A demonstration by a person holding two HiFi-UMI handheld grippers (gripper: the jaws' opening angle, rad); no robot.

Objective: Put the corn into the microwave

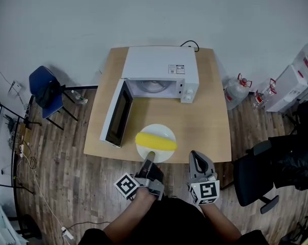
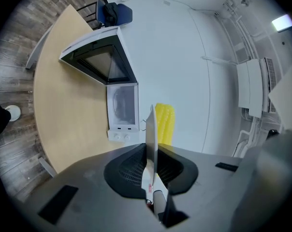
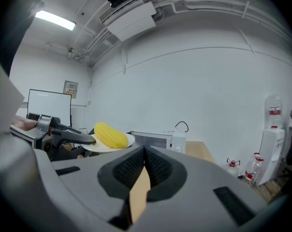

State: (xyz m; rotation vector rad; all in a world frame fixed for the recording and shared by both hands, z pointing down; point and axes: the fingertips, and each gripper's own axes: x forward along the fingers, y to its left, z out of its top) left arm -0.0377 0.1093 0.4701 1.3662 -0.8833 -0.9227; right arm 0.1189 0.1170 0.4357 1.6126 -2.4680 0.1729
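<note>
Our left gripper (image 1: 150,157) at 6 o'clock: jaws clamped on plate (image 1: 163,131) rim, corn (image 1: 155,141) atop. Right gripper (image 1: 197,157) jaws together, empty. We'd keep plate level, steer 12 o'clock into open microwave (image 1: 161,65).

In the head view the microwave (image 1: 161,65) roof hides most of its cavity, and the print on its label (image 1: 176,69) is too small to read. In the left gripper view the plate (image 2: 151,129), clamped edge-on in the left hand-held gripper (image 2: 150,151), covers part of the corn (image 2: 165,124). In the right gripper view the right hand-held gripper (image 3: 145,151) hides the microwave's lower front and most of the surface (image 3: 200,151).
</note>
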